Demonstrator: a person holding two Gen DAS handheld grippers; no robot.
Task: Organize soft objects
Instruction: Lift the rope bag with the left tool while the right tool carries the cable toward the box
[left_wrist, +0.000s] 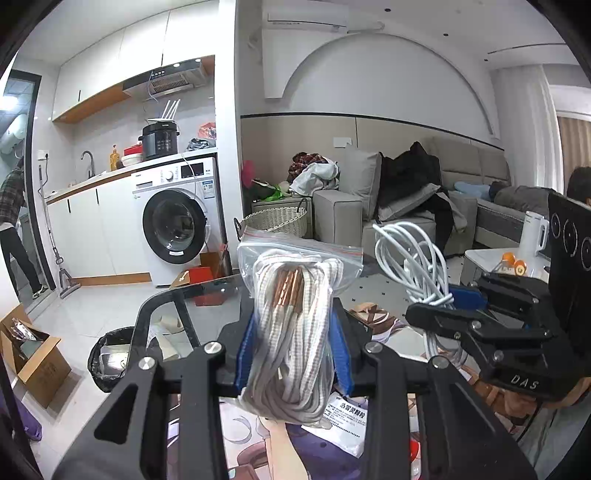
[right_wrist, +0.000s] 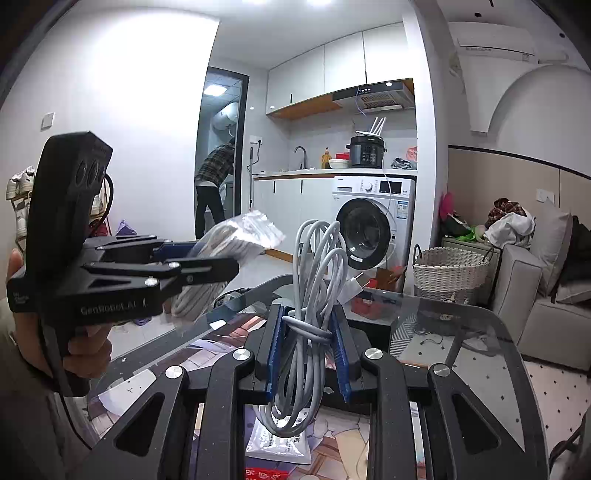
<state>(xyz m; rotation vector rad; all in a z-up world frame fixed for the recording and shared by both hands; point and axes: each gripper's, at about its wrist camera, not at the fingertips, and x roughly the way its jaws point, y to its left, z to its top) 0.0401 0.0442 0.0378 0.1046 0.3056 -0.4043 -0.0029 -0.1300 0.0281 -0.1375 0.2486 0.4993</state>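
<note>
My left gripper (left_wrist: 293, 347) is shut on a clear zip bag of white laces with copper tips (left_wrist: 291, 314), held upright above the glass table. The bag also shows in the right wrist view (right_wrist: 225, 251), with the left gripper (right_wrist: 207, 266) at the left. My right gripper (right_wrist: 306, 350) is shut on a coiled grey-white cable (right_wrist: 314, 295), held upright above the table. In the left wrist view the cable (left_wrist: 413, 258) stands to the right in the right gripper (left_wrist: 439, 306). Both bundles hang in the air, side by side and apart.
A glass table (right_wrist: 461, 332) with black rim lies below, with printed packets (right_wrist: 280, 443) under it. A wicker basket (right_wrist: 448, 275) stands by the sofa (left_wrist: 369, 221). A washing machine (left_wrist: 177, 218), cardboard box (left_wrist: 37, 358) and black bin (left_wrist: 110, 358) stand on the floor.
</note>
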